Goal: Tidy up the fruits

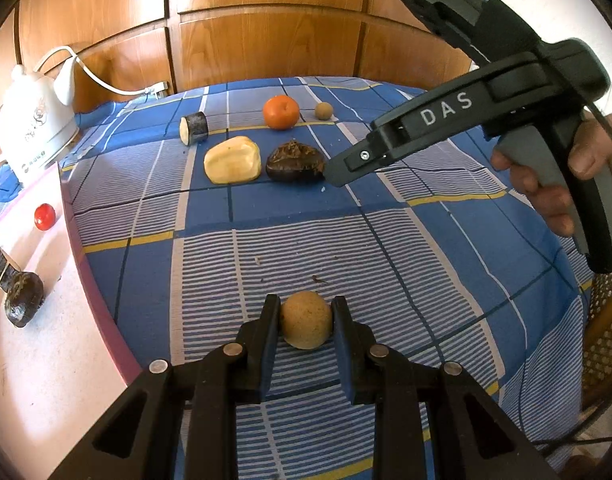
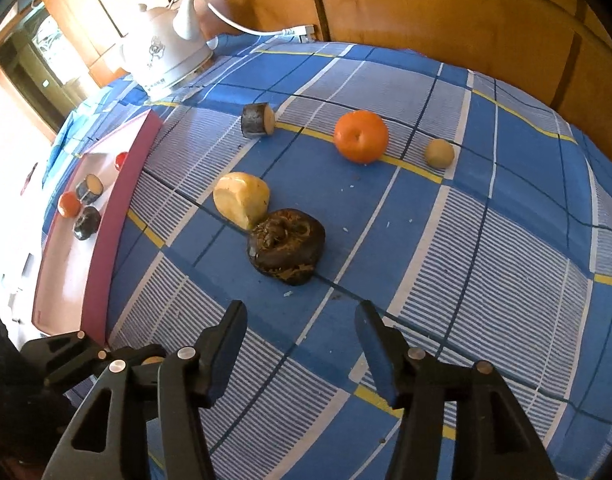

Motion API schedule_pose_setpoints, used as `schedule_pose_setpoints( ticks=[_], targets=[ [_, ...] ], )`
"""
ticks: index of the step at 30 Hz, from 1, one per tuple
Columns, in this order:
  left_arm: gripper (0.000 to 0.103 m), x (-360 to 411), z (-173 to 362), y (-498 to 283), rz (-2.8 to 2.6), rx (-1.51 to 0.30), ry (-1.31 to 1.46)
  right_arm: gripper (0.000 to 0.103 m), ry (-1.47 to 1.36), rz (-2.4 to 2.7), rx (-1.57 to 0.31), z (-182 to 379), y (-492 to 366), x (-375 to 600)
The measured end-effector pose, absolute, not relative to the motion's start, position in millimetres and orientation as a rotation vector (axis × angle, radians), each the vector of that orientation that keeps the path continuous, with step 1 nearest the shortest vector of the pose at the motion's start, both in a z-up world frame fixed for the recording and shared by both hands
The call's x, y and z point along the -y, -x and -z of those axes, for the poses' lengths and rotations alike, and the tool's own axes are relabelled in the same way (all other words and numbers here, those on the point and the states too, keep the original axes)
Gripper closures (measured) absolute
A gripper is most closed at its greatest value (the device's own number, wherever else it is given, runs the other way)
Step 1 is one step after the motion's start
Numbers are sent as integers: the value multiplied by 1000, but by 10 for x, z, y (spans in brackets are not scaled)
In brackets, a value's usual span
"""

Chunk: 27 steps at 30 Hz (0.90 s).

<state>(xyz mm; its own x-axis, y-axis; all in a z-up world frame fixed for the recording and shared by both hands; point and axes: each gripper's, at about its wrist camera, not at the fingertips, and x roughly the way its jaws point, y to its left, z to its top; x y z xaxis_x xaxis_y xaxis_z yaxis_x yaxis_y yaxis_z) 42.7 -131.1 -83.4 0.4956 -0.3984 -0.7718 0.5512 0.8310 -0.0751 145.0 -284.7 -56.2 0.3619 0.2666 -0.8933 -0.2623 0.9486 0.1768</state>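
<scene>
My left gripper [image 1: 306, 320] is shut on a small tan round fruit [image 1: 306, 325] just above the blue checked cloth. My right gripper [image 2: 302, 316] is open and empty, a little short of a dark brown fruit [image 2: 287, 245]; from the left wrist view its tip [image 1: 332, 174] is next to that fruit [image 1: 295, 162]. A pale yellow fruit [image 2: 242, 199], an orange [image 2: 361, 136], a dark cut piece [image 2: 258, 120] and a second small tan fruit [image 2: 439, 153] lie on the cloth.
A pink tray [image 1: 50, 360] on the left holds a red fruit [image 1: 45, 216], a dark cut piece [image 1: 2, 270] and a dark brown fruit [image 1: 24, 304]. A white kettle [image 2: 166, 52] with its cord stands at the back left. Wooden panels rise behind the table.
</scene>
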Motion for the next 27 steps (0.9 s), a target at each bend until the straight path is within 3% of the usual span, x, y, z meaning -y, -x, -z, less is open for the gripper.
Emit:
schedule_pose_setpoints(
  ticks=[13, 23, 25, 27],
  targets=[
    [77, 1310, 831, -427, 586, -875, -189, 39, 102, -404, -1117, 392, -1690, 2428],
    [77, 1277, 850, -453, 600, -878, -171, 39, 407, -452, -1150, 635, -2013, 1741],
    [77, 1274, 852, -454, 602, -878, -169, 44, 475, -435, -1149, 715, -2014, 1676],
    [77, 1272, 851, -453, 603, -878, -167, 62, 476, -419, -1127, 695, -2007, 1691]
  ],
)
